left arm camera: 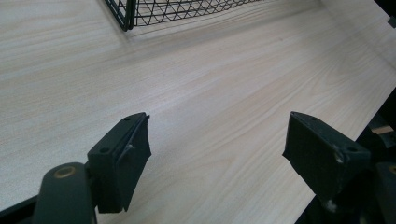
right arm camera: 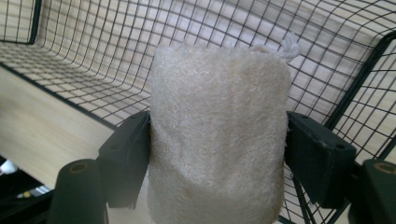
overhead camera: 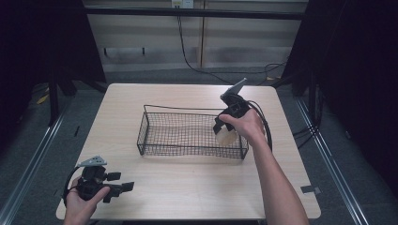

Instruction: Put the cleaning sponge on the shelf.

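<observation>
A cream loofah sponge [right arm camera: 217,135] with a small white cord loop at its top sits between the jaws of my right gripper [right arm camera: 217,149], which is shut on it. In the high view that right gripper [overhead camera: 224,132] hangs over the right end of a black wire basket [overhead camera: 155,136], with the loofah sponge [overhead camera: 226,136] just inside the basket's right wall. My left gripper [overhead camera: 123,189] rests low at the table's front left corner. Its jaws stand wide apart over bare wood in the left gripper view, left gripper [left arm camera: 217,154] holding nothing.
The light wooden table [overhead camera: 187,187] has bare room in front of the basket. The basket's near corner [left arm camera: 122,14] shows at the top of the left gripper view. A piece of tape [overhead camera: 309,190] lies near the table's front right corner. Cables trail behind the table.
</observation>
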`<state>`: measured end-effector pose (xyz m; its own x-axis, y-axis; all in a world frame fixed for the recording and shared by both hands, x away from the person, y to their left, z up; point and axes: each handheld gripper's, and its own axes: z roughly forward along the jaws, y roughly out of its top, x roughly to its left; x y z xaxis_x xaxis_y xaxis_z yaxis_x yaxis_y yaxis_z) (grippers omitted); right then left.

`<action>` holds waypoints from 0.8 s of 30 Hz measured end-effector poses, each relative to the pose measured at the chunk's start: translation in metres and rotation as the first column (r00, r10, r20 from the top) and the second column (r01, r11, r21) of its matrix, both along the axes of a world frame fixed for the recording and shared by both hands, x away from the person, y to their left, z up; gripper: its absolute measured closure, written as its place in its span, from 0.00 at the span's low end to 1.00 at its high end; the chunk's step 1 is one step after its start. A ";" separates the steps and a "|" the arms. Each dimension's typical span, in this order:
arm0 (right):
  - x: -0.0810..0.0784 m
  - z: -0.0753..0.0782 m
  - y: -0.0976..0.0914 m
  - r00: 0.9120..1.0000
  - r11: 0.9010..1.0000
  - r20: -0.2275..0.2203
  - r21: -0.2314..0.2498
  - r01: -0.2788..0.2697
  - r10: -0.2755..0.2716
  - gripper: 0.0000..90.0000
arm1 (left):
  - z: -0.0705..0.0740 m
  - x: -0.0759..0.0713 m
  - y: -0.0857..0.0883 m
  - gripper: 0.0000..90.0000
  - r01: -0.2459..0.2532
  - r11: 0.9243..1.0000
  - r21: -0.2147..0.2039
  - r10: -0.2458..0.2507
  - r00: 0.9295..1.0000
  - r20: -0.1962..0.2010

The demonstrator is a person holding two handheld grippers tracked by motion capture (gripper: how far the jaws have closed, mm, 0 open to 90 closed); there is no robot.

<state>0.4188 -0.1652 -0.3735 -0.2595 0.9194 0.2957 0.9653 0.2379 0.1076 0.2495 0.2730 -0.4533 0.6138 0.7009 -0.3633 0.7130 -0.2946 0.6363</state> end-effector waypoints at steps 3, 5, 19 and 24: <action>0.000 -0.002 -0.003 1.000 1.000 0.011 -0.010 0.013 -0.013 0.30 | 0.000 0.000 0.000 0.25 0.001 1.000 -0.003 -0.001 1.000 -0.004; 0.000 -0.003 -0.004 0.999 0.999 0.012 -0.014 0.032 -0.032 0.30 | 0.000 0.000 0.000 0.25 0.002 1.000 -0.001 -0.002 1.000 -0.001; 0.001 -0.025 -0.019 0.991 0.991 -0.012 -0.027 0.133 -0.133 0.30 | 0.000 0.000 0.000 0.25 0.004 1.000 0.000 -0.004 1.000 -0.001; -0.001 -0.031 -0.023 0.985 0.984 -0.009 -0.042 0.174 -0.174 0.30 | 0.000 0.000 0.000 0.25 0.005 1.000 0.003 -0.005 1.000 -0.002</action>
<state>0.4181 -0.1885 -0.4048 -0.0913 0.9615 0.2594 0.9935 0.0703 0.0891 0.2495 0.2727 -0.4535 0.6168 0.6990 -0.3620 0.7126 -0.3005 0.6339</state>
